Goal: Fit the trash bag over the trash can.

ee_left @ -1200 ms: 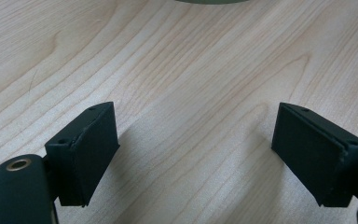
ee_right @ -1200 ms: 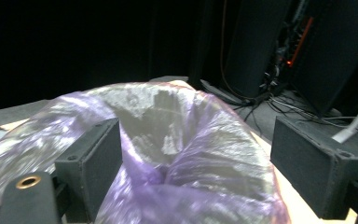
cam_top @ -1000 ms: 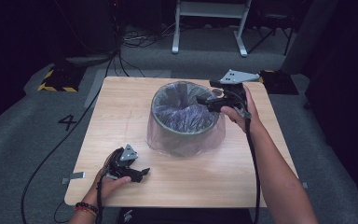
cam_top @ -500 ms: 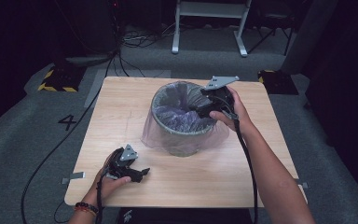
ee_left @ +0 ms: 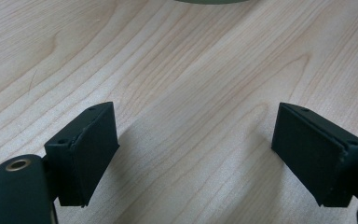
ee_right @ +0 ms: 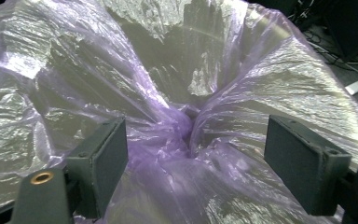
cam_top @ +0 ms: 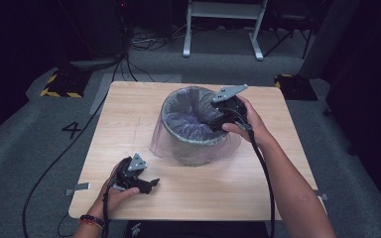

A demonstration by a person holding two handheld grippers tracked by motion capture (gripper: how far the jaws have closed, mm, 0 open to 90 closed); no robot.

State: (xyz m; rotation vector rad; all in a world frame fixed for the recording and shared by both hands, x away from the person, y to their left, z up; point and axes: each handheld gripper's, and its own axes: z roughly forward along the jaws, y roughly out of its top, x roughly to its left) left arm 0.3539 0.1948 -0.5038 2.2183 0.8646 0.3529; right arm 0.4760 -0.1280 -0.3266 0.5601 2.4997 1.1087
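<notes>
High view: bin (cam_top: pixel 194 148) stands near the middle of the table (cam_top: pixel 287 163), slightly toward the far side. A thin purple bag (cam_top: pixel 188 116) lines it; the bag's edge is folded over the rim and hangs down the outer wall as a loose skirt, reaching the table on the left and front sides.

Right claw (cam_top: pixel 217 119): held over the bin's right rim, pointing down and inward into the opening. The right hand (cam_top: pixel 250 126) grips its body from the right; the grey plate sits on top, and the cable trails back along the forearm. Right gripper view: the right claw (ee_right: pixel 193 161) has its jaws spread wide, with nothing pinched. Between and beyond them lies the bag (ee_right: pixel 177 126), creased and gathered into a purple fold at the centre, with glossy crinkled film rising on all sides. Whether the pads brush the film cannot be told.

Left claw (cam_top: pixel 146 186): rests low at the near left part of the table, well apart from the bin, held by the left hand (cam_top: pixel 116 186). Left gripper view: the left claw (ee_left: pixel 193 154) has its jaws spread, with bare wood grain of the table (ee_left: pixel 182 84) between them and nothing held. A sliver of the bin (ee_left: pixel 209 1) shows at the top edge.
</notes>
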